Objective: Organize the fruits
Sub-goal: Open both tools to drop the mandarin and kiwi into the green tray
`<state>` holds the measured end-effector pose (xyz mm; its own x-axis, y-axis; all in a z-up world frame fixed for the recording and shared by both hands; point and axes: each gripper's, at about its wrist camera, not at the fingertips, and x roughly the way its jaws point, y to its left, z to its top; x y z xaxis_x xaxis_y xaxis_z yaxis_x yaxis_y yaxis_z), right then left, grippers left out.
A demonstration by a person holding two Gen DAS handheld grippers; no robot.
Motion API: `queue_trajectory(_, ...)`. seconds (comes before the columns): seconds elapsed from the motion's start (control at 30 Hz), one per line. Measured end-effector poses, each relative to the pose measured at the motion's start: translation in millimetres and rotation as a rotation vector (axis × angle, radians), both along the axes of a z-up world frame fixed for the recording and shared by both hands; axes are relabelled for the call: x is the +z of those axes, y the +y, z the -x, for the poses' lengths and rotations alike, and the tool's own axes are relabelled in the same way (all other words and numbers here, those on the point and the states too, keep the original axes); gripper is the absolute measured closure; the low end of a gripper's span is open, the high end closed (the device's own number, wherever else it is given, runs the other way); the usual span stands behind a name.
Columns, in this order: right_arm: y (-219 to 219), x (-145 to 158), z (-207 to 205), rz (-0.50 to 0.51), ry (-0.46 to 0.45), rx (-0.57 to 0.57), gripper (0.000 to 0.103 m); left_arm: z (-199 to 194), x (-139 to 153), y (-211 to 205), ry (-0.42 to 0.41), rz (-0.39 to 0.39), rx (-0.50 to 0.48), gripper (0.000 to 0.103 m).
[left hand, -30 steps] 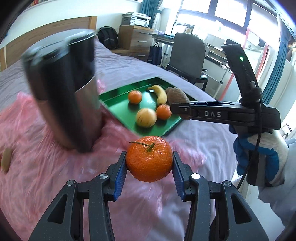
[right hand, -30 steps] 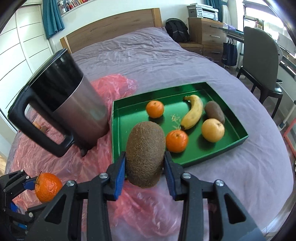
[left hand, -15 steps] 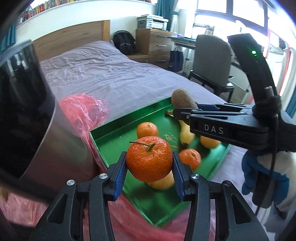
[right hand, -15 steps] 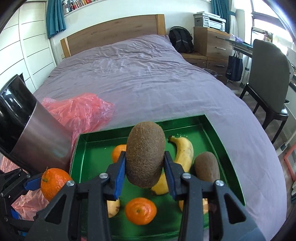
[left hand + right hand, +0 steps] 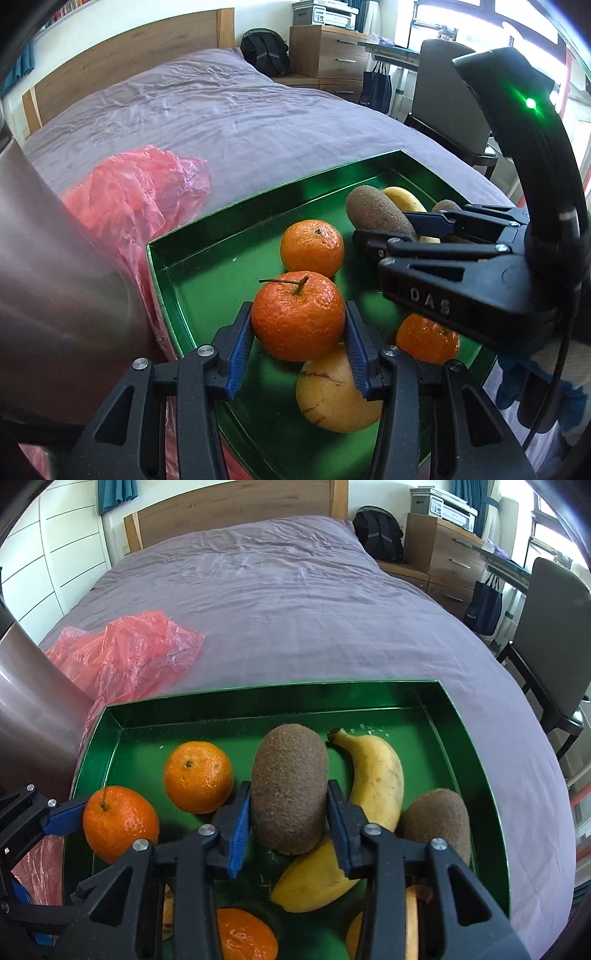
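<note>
We pinch a tangerine (image 5: 298, 320) in our left claw (image 5: 298, 332) and a kiwi (image 5: 289, 788) in our right claw (image 5: 289, 812), marked "DAS", over the crowded green tray (image 5: 258, 696), a steel jug (image 5: 48, 277) left.

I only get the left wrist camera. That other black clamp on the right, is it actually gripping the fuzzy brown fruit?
Observer: Yes. The right wrist view shows the right gripper with its blue pads pressing both sides of the held kiwi.
Operator: Something brown peeks out behind it. What is that?
Observer: A second kiwi, lying in the green tray to the banana's right.
Operator: Is the banana peeled?
Observer: No. The banana is unpeeled as far as it shows, its dark tip toward the tray's far wall.
</note>
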<state>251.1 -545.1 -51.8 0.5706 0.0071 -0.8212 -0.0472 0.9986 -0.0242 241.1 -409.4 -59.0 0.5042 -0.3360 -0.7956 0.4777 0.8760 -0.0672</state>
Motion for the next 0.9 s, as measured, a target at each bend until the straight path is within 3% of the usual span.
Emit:
queue_trajectory(0.27, 1.3, -1.3, 1.0, 0.01, 0.005, 0.011, 0.07, -1.2, 0.5, 1.3, 0.029, 0.009, 0.015, 0.06)
queue_trajectory(0.4, 0.3, 1.2, 3.4, 0.01, -0.001, 0.0, 0.067, 0.2, 6.0, 2.6, 0.013, 0.013, 0.017, 0.052)
queue_trajectory(0.53, 0.1, 13.5, 10.8, 0.012, -0.019, -0.009, 0.055, 6.4, 16.4, 2.4, -0.025, -0.002, 0.013, 0.048)
queue_trajectory(0.9, 9.1, 61.9, 61.7, 0.035, -0.057, -0.034, 0.052, 56.8, 65.3, 27.4, -0.053, 0.063, -0.041, 0.047)
